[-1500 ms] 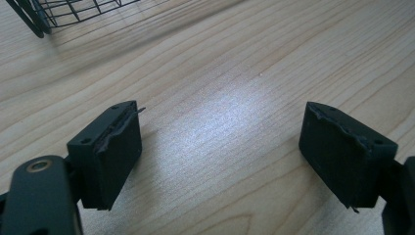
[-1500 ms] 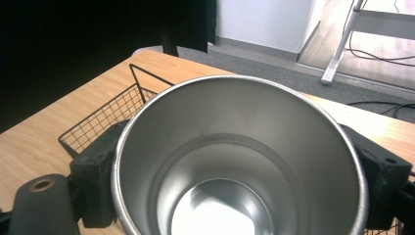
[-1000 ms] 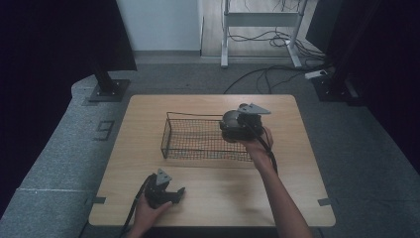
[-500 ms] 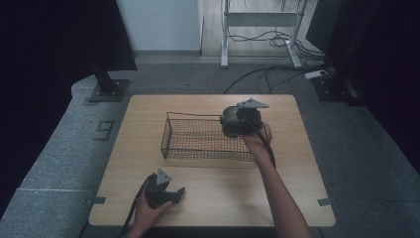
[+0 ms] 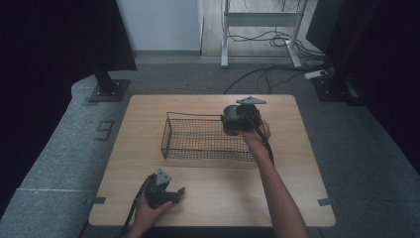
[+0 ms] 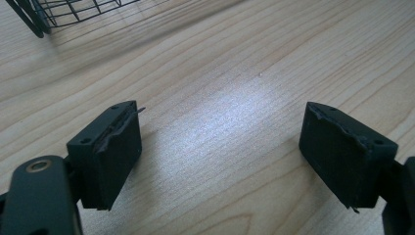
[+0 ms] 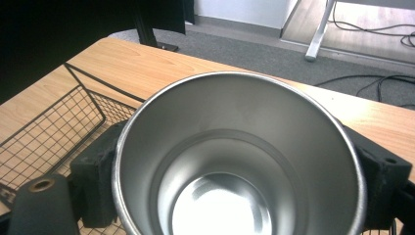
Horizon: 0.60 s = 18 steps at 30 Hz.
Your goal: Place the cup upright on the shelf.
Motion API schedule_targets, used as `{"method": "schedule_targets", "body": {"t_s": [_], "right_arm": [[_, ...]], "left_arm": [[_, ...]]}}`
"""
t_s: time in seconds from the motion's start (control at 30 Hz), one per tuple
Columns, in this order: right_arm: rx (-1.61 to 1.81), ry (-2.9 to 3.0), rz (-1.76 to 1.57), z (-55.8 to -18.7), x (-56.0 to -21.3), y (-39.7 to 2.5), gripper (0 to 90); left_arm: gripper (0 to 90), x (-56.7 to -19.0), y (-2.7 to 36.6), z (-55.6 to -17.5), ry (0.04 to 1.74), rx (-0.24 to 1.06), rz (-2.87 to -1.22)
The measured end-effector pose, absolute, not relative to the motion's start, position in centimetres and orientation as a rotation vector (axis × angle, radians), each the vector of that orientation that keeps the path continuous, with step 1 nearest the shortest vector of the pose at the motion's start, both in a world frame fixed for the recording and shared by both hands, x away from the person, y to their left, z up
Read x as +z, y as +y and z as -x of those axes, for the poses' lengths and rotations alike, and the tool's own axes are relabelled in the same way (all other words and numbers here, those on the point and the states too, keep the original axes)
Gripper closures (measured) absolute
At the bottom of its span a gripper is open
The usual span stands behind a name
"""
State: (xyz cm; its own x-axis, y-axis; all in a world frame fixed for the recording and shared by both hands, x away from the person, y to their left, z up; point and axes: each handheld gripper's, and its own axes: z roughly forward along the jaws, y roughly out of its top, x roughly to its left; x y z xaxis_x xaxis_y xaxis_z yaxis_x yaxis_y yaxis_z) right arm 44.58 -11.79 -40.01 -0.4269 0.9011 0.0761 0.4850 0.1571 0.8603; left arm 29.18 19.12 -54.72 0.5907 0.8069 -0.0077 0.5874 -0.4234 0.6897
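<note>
Steel cup [image 7: 235,156]: pinched in right gripper [image 5: 237,118], held above the right end of wire basket [image 5: 198,141]; apparently not yet set down. Left gripper [image 6: 220,152]: jaws spread, empty, low over worktop [image 5: 223,198].

The left gripper [image 6: 220,147] rests low in the person's left hand [image 5: 148,213], jaws spread wide with nothing between them. The right gripper [image 5: 233,120], arm outstretched, has jaws pressed on something held between them.
</note>
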Motion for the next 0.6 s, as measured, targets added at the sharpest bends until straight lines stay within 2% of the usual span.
{"method": "schedule_targets", "body": {"t_s": [0.6], "right_arm": [[1.179,2.016,-1.365,-45.9,-41.9,-11.4,13.2]], "left_arm": [[15.8,-54.7,19.1,-29.2,1.1,0.429,-2.161]]}}
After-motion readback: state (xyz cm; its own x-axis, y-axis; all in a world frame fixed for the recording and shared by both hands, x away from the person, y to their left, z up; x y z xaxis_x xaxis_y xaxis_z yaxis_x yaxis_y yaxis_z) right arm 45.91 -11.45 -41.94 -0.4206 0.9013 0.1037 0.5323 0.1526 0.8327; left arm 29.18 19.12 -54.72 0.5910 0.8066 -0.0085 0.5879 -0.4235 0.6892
